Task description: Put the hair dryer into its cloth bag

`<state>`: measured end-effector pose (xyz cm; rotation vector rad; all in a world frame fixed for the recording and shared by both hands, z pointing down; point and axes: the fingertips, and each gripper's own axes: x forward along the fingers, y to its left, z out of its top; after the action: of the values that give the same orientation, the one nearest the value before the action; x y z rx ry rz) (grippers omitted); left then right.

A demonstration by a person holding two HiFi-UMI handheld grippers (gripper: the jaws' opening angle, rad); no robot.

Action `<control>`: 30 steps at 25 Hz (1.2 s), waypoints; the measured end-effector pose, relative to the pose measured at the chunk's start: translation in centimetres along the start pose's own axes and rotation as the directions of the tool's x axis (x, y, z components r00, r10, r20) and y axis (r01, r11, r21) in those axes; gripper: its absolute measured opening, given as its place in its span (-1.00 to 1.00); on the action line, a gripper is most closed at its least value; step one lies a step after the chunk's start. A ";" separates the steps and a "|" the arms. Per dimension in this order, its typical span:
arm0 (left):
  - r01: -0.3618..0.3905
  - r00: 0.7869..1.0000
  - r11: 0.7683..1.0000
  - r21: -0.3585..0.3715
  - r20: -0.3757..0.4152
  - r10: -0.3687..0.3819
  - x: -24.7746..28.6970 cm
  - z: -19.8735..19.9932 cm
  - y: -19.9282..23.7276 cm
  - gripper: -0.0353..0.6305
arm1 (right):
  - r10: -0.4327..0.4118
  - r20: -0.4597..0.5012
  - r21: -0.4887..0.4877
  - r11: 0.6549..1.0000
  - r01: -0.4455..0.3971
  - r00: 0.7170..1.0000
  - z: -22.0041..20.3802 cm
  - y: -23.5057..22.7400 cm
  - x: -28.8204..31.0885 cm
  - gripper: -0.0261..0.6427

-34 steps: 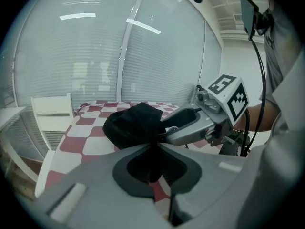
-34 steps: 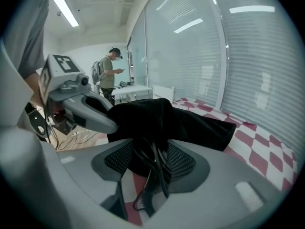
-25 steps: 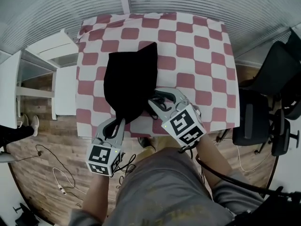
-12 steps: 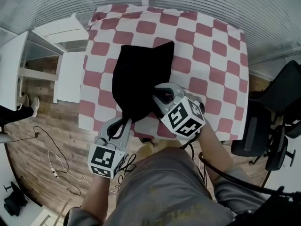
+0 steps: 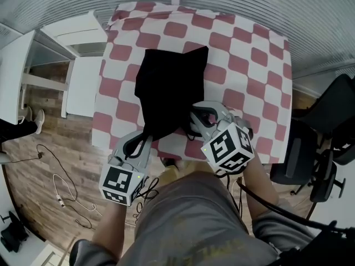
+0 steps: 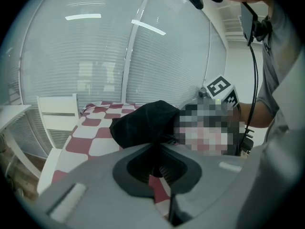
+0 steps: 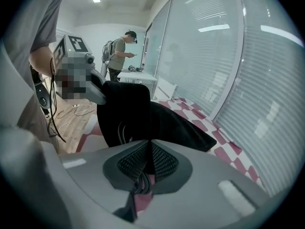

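**A:** What are the tools like?

**B:** Light grey moulded shells, both the left gripper (image 5: 145, 141) and the right gripper (image 5: 195, 122). The left cube (image 5: 118, 185) and the right cube (image 5: 228, 148) bear black-and-white square markers, each with a small green light.

**A:** And the pads?

**B:** Black. They're faintly ribbed on the left and fine mesh on the right. The right jaws have just been closing, with the cloth bag (image 7: 128, 113) between them.

**A:** Cables?

**B:** A thin black cable (image 5: 145, 190) curls off the left cube, and a thicker black cable (image 5: 266, 204) leaves the right one.

**A:** Clothing?

**B:** A grey T-shirt (image 5: 194, 226) with short sleeves and a faint yellowish print on the front
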<state>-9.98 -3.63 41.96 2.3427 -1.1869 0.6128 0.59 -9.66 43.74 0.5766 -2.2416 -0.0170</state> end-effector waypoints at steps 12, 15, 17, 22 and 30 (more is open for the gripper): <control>0.013 1.000 1.000 0.009 0.020 -0.014 -1.1 -0.2 -0.5 -0.87 | -0.084 -0.064 0.049 0.995 0.087 0.994 -0.4 1.8 -2.8 -0.79; 0.014 1.000 1.000 0.000 0.010 -0.014 -1.3 -0.8 -0.3 -0.87 | -0.106 -0.074 0.060 0.992 0.110 0.992 -1.4 2.8 -2.6 -0.75; 0.009 1.000 1.000 -0.004 0.003 -0.009 -1.6 -1.2 0.0 -0.87 | -0.121 -0.092 0.062 0.990 0.127 0.988 -2.2 3.4 -2.5 -0.71; -0.006 1.000 1.000 -0.018 0.008 0.006 -2.2 -1.7 0.8 -0.87 | -0.137 -0.108 0.116 0.982 0.149 0.985 -4.2 3.9 -3.4 -0.74; -0.004 0.999 1.000 -0.019 0.031 0.005 -2.3 -0.7 0.2 -0.87 | -0.084 -0.004 0.071 0.994 0.084 0.996 -1.0 7.2 -1.5 -0.60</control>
<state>-11.46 -1.89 41.27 2.3427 -1.2068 0.5657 -0.74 -2.40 44.72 0.7086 -2.2226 0.0206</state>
